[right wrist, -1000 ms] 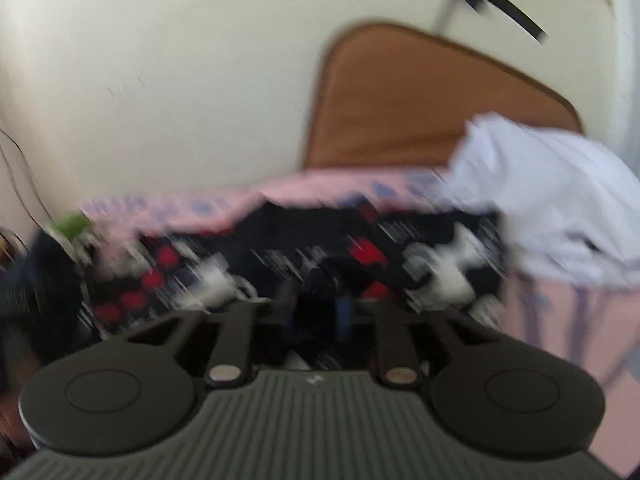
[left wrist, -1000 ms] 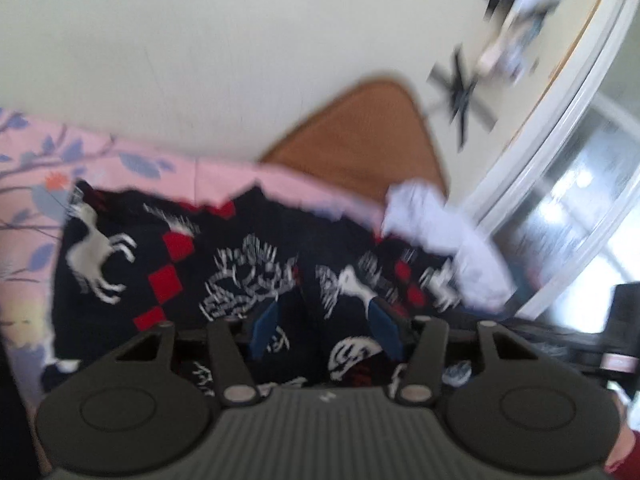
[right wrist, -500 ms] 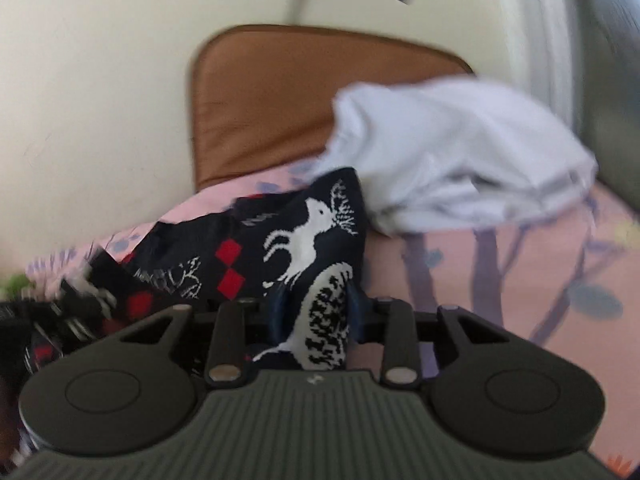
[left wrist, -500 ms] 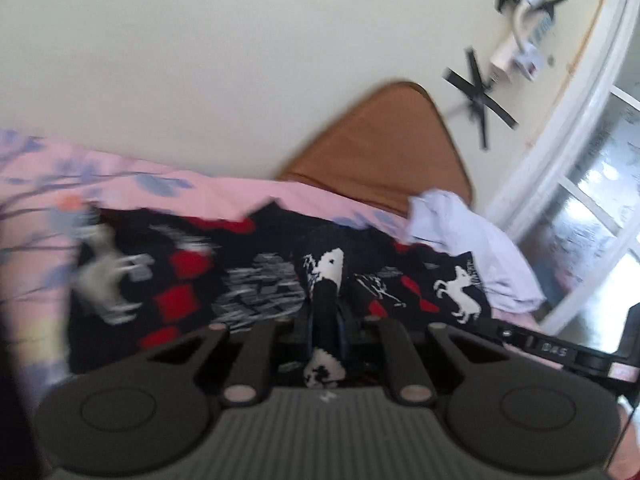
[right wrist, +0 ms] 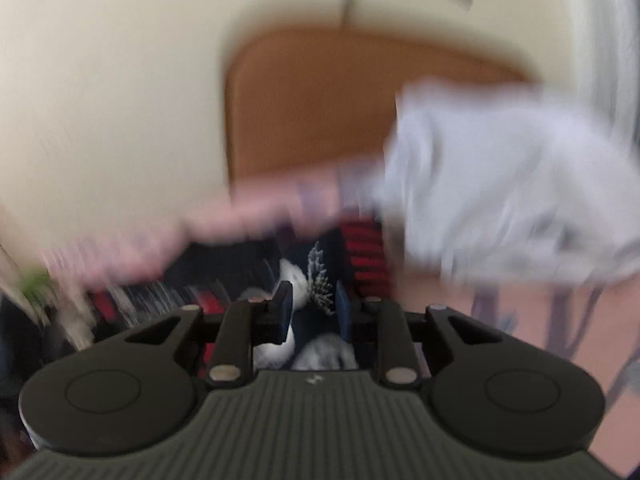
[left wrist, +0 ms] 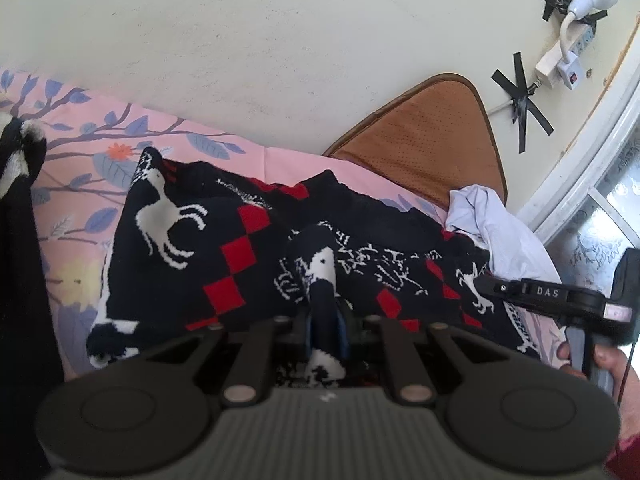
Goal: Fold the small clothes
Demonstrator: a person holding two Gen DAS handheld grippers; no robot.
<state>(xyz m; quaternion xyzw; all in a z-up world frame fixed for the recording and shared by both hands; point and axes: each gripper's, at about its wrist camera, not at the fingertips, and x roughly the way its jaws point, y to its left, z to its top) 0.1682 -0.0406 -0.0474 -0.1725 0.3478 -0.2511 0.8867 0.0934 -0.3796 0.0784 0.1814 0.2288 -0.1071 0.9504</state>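
Note:
A black knit garment (left wrist: 200, 248) with white deer and red squares lies on a pink floral sheet (left wrist: 80, 136). My left gripper (left wrist: 325, 320) is shut on a raised fold of the garment. In the left wrist view the right gripper (left wrist: 560, 300) shows at the garment's right edge, hand-held. In the blurred right wrist view my right gripper (right wrist: 310, 312) has its blue pads around the garment's edge (right wrist: 316, 272), with a gap between them.
A crumpled white garment (left wrist: 504, 236) lies at the right, also in the right wrist view (right wrist: 500, 184). A brown cushion (left wrist: 432, 136) leans on the cream wall. A window frame (left wrist: 592, 152) is at far right. A dark cloth (left wrist: 16, 240) hangs at left.
My left gripper shut on a fold of the black garment and lifted it. My right gripper swung sideways with the garment's edge; its jaws now stand wider apart.

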